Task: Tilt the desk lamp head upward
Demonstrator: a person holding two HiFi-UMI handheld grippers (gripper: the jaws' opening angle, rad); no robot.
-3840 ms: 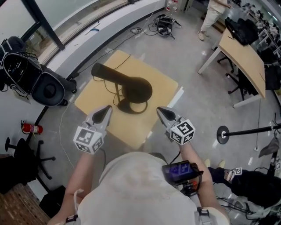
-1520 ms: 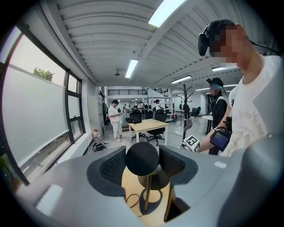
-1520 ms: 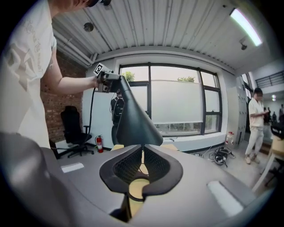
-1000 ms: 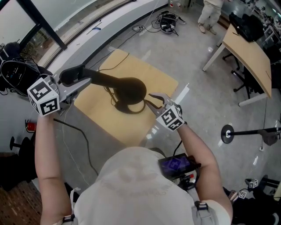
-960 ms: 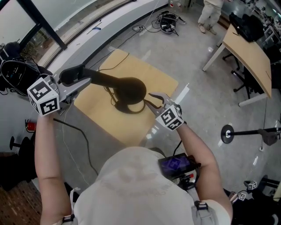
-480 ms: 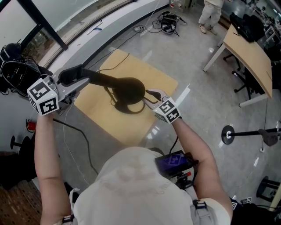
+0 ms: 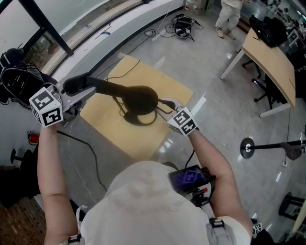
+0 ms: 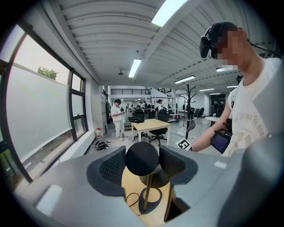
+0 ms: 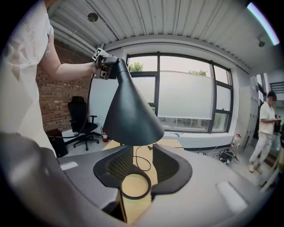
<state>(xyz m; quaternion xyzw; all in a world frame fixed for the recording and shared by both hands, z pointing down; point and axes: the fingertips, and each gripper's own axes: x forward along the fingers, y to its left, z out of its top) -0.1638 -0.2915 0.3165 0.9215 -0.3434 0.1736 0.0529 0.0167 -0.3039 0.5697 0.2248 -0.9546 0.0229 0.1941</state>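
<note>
A black desk lamp stands on a small wooden table (image 7: 143,139). Its cone head (image 7: 141,98) slants up, wide mouth toward my right. My left gripper (image 7: 85,91) is shut on the head's narrow rear end (image 8: 142,157), which sits between both pads. My right gripper (image 7: 161,107) is low at the lamp's ring base (image 7: 138,120). In the right gripper view the ring (image 9: 135,197) lies deep between the jaws under the shade (image 9: 131,115). Those jaws have just been closing a little, and I see no pad pressing on the ring. The thin pole (image 8: 146,190) stands upright.
The lamp's cord (image 7: 119,103) loops over the table's far side. A wooden desk (image 7: 265,62) stands at the right, a round stand foot (image 7: 246,147) on the floor beside me. Black cases (image 7: 14,72) and an office chair (image 9: 82,119) are at the left. A person (image 7: 229,14) stands far off.
Since the oldest frame my left gripper has gone up left and closed on the head's rear end, and the head has tilted. Over the last second my right gripper rolled at the base.
</note>
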